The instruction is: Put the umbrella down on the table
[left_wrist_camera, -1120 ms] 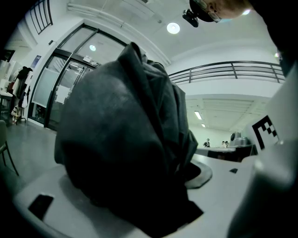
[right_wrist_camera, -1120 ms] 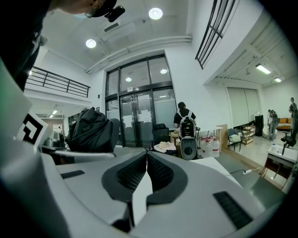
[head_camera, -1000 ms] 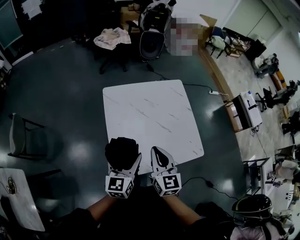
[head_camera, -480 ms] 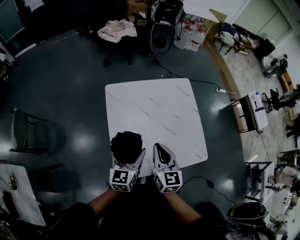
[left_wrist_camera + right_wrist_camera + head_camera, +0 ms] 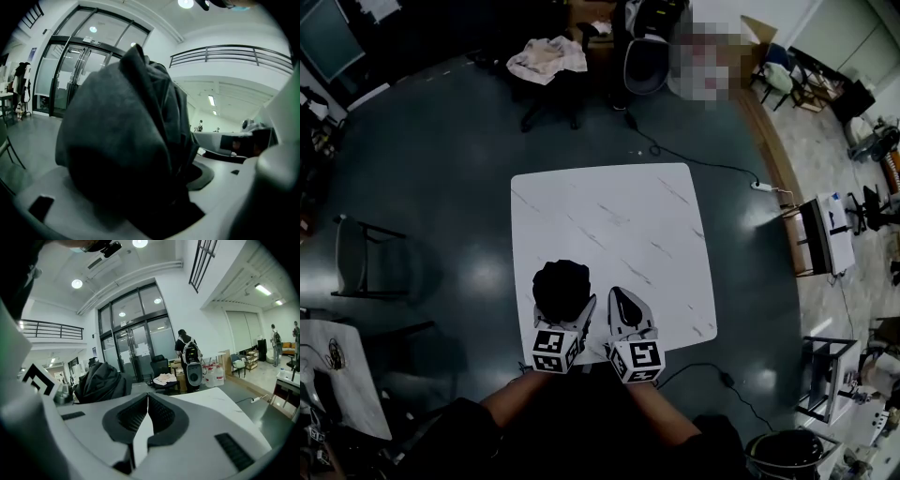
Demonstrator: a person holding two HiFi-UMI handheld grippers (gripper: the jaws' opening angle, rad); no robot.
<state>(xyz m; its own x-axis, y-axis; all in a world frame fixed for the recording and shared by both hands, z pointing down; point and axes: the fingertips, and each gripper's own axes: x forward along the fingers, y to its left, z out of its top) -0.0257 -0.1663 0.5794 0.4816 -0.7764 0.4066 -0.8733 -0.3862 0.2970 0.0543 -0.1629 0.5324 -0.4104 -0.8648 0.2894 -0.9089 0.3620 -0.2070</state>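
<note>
Above the white marbled square table's (image 5: 619, 216) near edge, left gripper (image 5: 566, 312) clamped the black folded fabric umbrella (image 5: 561, 287); lowering and release likely next. Right gripper (image 5: 622, 302) pinched together, empty.

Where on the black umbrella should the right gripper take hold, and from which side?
Probably the bunched fabric of the umbrella standing clear beyond the left gripper, approached from its right side, where the right gripper sits. The folded bundle looks thick, so the shut jaws must open wide first.
</note>
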